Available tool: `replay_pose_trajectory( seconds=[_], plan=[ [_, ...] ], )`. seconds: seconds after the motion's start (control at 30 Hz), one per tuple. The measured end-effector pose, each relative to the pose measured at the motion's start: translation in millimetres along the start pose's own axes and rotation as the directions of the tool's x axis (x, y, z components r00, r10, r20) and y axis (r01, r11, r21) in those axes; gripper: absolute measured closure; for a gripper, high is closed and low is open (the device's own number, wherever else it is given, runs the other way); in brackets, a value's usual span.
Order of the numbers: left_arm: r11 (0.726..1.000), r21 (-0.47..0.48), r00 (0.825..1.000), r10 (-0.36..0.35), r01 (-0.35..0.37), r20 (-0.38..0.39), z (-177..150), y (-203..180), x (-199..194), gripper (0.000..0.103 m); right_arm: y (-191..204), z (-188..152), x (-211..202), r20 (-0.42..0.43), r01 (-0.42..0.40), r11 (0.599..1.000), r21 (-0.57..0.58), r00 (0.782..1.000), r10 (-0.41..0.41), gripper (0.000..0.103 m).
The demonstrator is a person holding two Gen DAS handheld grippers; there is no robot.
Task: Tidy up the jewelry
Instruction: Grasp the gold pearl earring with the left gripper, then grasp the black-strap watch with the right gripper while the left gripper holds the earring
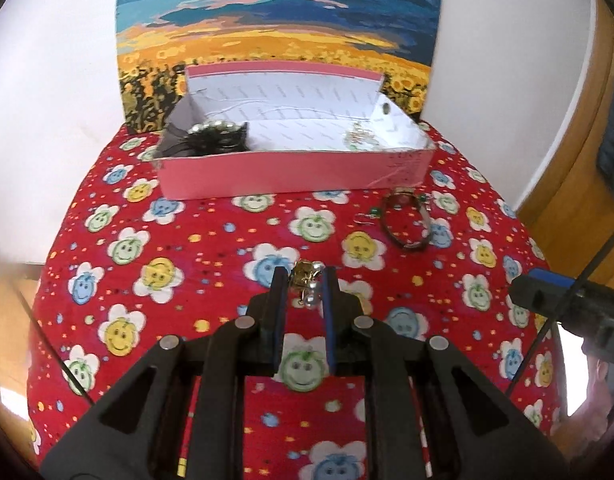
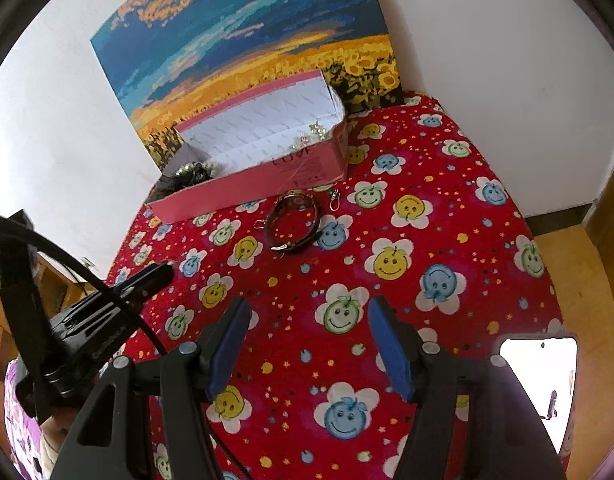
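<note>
On the red cloth point(image 1: 211, 248) we face the pink box point(image 1: 291, 172), straight ahead of our left gripper point(image 1: 305, 280), whose jaws pinch a small gold-and-silver trinket point(image 1: 307, 284) at their tips. Our right gripper point(image 2: 307, 312) gapes empty. The bangle point(image 2: 293, 222) lies ahead of it, just before the box, earrings point(image 2: 334, 200) beside.

Open cloth-covered table point(image 2: 447, 208) in front of pink box point(image 2: 243, 188); bracelet point(image 2: 293, 222) and earrings point(image 2: 334, 199) just before its front wall; painting point(image 2: 243, 40) close behind.
</note>
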State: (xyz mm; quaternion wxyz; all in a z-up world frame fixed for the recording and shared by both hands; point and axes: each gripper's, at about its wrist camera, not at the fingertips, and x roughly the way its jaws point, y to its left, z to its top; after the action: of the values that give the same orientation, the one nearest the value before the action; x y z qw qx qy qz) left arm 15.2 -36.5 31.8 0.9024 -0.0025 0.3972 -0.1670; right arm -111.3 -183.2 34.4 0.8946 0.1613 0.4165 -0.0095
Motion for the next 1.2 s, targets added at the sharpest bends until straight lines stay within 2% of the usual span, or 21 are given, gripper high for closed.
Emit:
replay_pose_trajectory(
  seconds=[0.23, 0.3, 0.53, 0.67, 0.97, 1.03, 1.07, 1.2],
  plan=[
    [0.998, -0.062, 1.0, -0.016, 0.016, 0.004, 0, 26, 4, 0.094, 10, 17, 25, -0.034, 0.055, 0.998, 0.039, 0.998, -0.054, 0.039],
    [0.997, -0.08, 1.0, -0.022, 0.022, 0.006, -1, 33, 4, 0.094, 12, 23, 36, -0.039, 0.074, 0.996, 0.043, 0.997, -0.072, 0.045],
    [0.994, -0.107, 0.999, -0.033, 0.035, 0.019, -2, 46, 2, 0.094, 16, 36, 67, -0.069, 0.13, 0.991, 0.034, 0.989, -0.128, 0.055],
    [0.993, -0.108, 0.999, -0.036, 0.038, 0.015, -2, 48, 4, 0.094, 17, 44, 76, -0.049, 0.174, 0.985, 0.016, 0.984, -0.173, 0.066],
    [0.994, -0.102, 0.999, -0.044, 0.046, 0.021, 0, 45, 3, 0.094, 10, 51, 96, -0.044, 0.202, 0.979, 0.035, 0.979, -0.2, 0.074],
    [0.994, -0.103, 0.999, -0.04, 0.042, 0.025, 1, 46, 2, 0.094, 12, 50, 97, -0.029, 0.218, 0.976, 0.021, 0.976, -0.217, 0.081],
    [0.994, -0.105, 0.999, -0.04, 0.043, 0.026, 1, 46, 2, 0.094, 12, 50, 97, -0.023, 0.225, 0.974, 0.008, 0.974, -0.225, 0.09],
    [0.994, -0.105, 0.999, -0.038, 0.041, 0.029, 1, 45, 0, 0.094, 10, 50, 96, -0.019, 0.208, 0.978, 0.004, 0.978, -0.208, 0.094]
  ],
)
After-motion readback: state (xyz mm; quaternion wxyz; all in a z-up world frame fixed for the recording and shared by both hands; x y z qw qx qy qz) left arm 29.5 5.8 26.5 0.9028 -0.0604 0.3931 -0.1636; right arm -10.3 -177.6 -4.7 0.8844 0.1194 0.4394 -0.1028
